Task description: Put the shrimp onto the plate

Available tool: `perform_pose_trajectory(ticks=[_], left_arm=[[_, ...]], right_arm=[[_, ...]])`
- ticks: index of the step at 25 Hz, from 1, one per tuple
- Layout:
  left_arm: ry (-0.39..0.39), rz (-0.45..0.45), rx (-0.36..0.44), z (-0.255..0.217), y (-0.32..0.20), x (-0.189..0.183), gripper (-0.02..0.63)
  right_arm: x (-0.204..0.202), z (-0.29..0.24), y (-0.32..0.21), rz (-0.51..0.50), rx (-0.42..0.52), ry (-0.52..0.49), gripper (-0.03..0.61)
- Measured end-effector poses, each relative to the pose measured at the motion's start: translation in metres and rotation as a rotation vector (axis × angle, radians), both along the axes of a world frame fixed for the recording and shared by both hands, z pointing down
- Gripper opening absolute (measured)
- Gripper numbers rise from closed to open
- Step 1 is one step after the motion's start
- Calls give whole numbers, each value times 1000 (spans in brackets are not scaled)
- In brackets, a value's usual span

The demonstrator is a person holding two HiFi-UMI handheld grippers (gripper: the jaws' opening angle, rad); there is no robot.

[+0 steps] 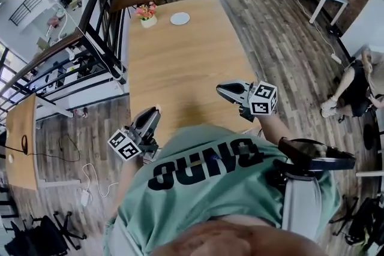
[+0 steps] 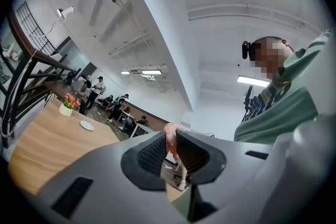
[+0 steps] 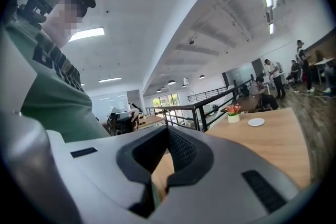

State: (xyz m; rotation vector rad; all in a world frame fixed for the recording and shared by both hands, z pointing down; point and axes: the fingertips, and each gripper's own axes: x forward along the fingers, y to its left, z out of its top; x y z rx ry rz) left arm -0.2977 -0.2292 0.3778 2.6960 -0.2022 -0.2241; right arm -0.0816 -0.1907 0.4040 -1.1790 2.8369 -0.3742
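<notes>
one view alone shows left gripper pinching shrimp.

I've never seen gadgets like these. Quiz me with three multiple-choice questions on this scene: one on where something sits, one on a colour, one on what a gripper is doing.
1. Where is the plate?
A. At the far end of the table, beside the flower pot
B. At the table's near edge
C. In the middle of the table

2. What colour is the plate?
A. Black
B. White
C. Red

3. What state is the left gripper in?
A. Open and empty
B. Shut on the shrimp
C. Resting on the plate

Answers:
1 A: the head view shows the plate far up the table, next to the flower pot.
2 B: it looks white against the wood.
3 B: the left gripper view shows a pink shrimp pinched between the pads; the right gripper is shut on nothing.
</notes>
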Motion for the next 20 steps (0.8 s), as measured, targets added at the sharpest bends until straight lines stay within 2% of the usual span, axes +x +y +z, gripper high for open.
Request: perform_pose_trajectory(ticks=[3, 7, 11, 14, 17, 20], left_arm=[[25, 28, -14, 5, -9, -2, 60], [42, 45, -46, 21, -18, -12, 60], [32, 60, -77, 19, -27, 29, 60], [9, 54, -66, 22, -31, 47, 60], [-5, 16, -44, 18, -49, 63, 60], [-20, -22, -53, 15, -74, 96, 60]], right_arm=[[8, -1, 1, 58, -27, 9, 8], [-1, 3, 2, 87, -46, 30, 8], [30, -5, -7, 80, -64, 27, 8], [42, 1, -15, 53, -49, 12, 8], [58, 9, -40, 34, -22, -21, 8], [95, 15, -75, 7, 2, -47, 8]])
